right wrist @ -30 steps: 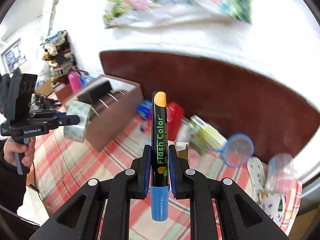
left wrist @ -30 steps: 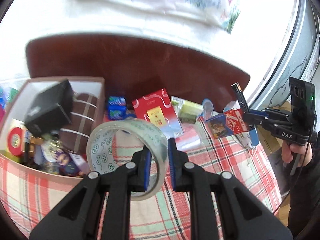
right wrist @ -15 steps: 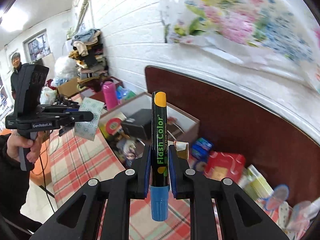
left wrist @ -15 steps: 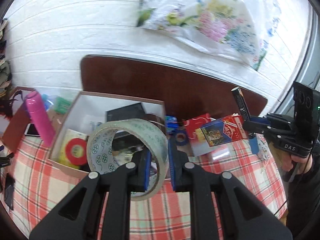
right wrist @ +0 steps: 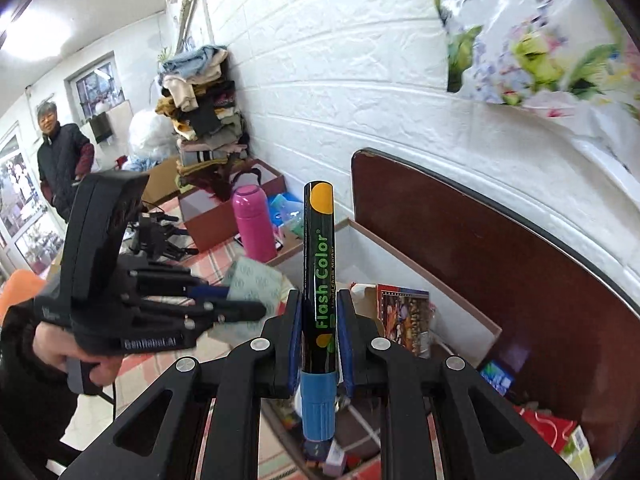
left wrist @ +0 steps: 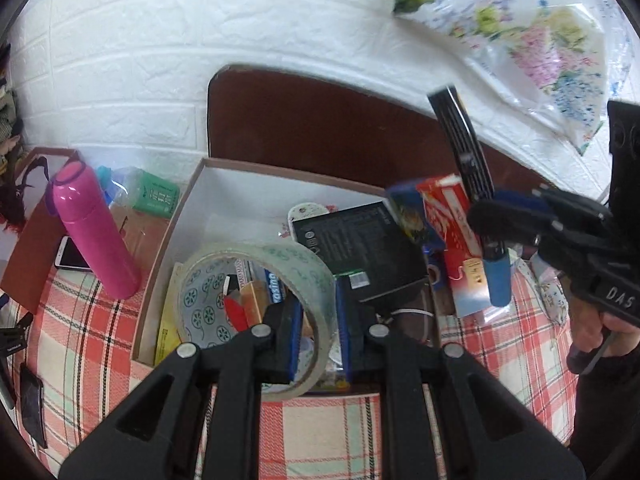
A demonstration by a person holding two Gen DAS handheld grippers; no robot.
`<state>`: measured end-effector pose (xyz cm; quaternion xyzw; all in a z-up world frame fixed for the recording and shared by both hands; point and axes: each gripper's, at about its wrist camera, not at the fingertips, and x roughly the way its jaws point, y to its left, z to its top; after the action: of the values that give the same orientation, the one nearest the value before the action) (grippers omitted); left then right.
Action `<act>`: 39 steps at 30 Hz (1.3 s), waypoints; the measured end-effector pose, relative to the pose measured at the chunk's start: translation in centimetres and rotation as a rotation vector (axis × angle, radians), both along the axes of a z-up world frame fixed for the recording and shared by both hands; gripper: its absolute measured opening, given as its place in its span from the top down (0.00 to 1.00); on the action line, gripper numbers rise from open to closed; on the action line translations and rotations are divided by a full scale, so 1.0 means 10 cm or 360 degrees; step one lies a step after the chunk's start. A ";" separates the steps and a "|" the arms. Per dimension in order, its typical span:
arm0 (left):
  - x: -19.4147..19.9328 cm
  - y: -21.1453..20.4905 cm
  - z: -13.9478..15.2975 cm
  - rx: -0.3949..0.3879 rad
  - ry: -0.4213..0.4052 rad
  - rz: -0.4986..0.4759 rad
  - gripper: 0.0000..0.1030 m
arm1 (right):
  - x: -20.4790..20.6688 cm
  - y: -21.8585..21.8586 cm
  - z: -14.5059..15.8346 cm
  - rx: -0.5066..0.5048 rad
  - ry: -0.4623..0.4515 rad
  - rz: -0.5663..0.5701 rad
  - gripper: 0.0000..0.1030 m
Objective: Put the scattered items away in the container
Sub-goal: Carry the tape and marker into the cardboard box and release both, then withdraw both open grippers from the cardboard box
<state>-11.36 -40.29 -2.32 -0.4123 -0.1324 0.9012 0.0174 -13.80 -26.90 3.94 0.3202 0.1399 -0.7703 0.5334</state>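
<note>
Left tongs (left wrist: 316, 328) pinch the wall of a clear tape roll (left wrist: 256, 292) above the box (left wrist: 168, 248); right tongs (right wrist: 318, 336) clamp an upright chalk marker (right wrist: 318, 280) beside them. Releasing together risks collision, or the marker bouncing off the black carton (left wrist: 360, 248) onto the checked tabletop (left wrist: 80, 336).

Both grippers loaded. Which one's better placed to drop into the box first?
Left, probably. The left gripper holds the tape roll directly over the box; the right gripper, with the marker, sits nearer the box's edge.
</note>
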 end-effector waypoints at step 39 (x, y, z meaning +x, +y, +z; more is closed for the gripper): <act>0.69 1.50 0.26 -0.0138 0.0130 -0.0190 0.24 | 0.26 3.09 0.06 -0.0210 -0.0041 -0.0808 0.30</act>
<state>-4.48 -25.26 0.27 -0.3828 -0.0677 0.9195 0.0586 -11.18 4.03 4.56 0.3195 -0.0023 -0.8828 0.3443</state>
